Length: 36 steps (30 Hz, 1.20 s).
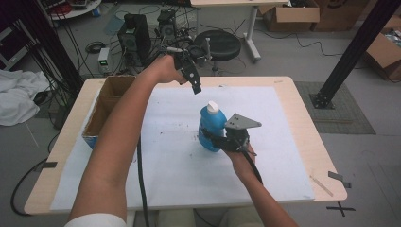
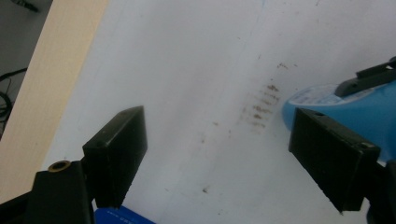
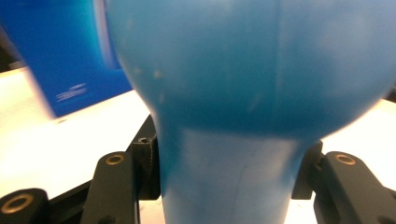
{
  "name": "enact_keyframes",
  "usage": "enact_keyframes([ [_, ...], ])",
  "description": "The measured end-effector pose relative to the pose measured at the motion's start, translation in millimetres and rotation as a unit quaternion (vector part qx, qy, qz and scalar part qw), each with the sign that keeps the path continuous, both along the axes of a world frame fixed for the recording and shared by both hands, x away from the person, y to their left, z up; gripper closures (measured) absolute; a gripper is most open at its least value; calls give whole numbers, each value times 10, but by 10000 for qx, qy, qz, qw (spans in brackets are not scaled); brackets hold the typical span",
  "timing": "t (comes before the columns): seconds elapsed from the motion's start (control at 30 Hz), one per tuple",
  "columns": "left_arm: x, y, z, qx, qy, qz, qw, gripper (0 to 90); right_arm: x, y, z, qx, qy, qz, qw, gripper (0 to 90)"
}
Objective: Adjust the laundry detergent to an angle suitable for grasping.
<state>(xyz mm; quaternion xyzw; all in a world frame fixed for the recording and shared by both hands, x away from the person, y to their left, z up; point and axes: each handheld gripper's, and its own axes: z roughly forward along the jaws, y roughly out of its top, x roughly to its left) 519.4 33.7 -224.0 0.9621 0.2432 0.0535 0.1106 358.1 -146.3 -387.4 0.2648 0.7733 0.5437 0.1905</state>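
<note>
A blue plastic bottle (image 1: 211, 124) with a white cap (image 1: 213, 107) stands upright over the middle of the white sheet (image 1: 179, 165). My right gripper (image 1: 215, 139) is shut on its lower body from the near side. In the right gripper view the bottle (image 3: 243, 70) sits between the jaws, both pads pressed against its narrow part. My left gripper (image 1: 195, 87) hangs open and empty above the far part of the sheet, pointing down. In the left gripper view its jaws stand wide apart (image 2: 217, 126), with the bottle (image 2: 369, 107) off to the right.
An open cardboard box (image 1: 111, 101) with a blue outer side (image 1: 92, 141) sits at the table's left edge; that blue side (image 3: 51, 60) is seen in the right gripper view. The wooden table (image 1: 302, 118) borders the sheet. A black stool (image 1: 223, 43) stands beyond the far edge.
</note>
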Motion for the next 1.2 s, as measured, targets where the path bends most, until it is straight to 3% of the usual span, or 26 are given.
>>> enact_keyframes([
  [0.1,-4,-4,-3,-8,15,-3,10000,201,-25,-89,39,53,80,470,9989,443],
  [0.13,-7,-7,-9,0,3,-8,10000,201,-25,-89,39,53,80,470,9989,443],
  [0.17,-15,-13,-18,-13,10,-9,10000,201,-36,-132,58,80,90,736,9972,443],
  [0.4,-66,-52,-20,23,-1,-108,9999,201,-49,-242,87,181,97,1252,9919,443],
  [0.43,-76,-59,-6,12,-15,-108,9999,201,-40,-270,81,209,106,1474,9888,443],
  [0.47,-76,-59,-6,12,-15,-108,9999,201,-40,-270,81,209,106,1474,9888,443],
  [0.5,-91,-69,-2,0,-34,-123,9999,201,-39,-283,69,219,130,1704,9850,444],
  [0.6,-103,-77,4,22,-38,-151,9999,201,-43,-288,56,179,138,1847,9825,444],
  [0.67,-113,-82,10,24,-41,-160,9999,201,-39,-301,29,170,193,2089,9776,444],
  [0.7,-113,-82,10,24,-41,-160,9999,201,-39,-301,29,170,193,2089,9776,444],
  [0.73,-120,-85,11,16,-54,-170,9998,201,-34,-311,18,185,230,2260,9737,444],
  [0.77,-120,-85,11,16,-54,-170,9998,201,-34,-311,18,185,230,2260,9737,444],
  [1.0,-139,-84,19,43,-60,-195,9998,201,-1,-332,1,1,320,2727,9616,444],
  [1.2,-142,-75,12,29,-67,-170,9998,202,31,-364,-41,12,396,2915,9558,445],
])
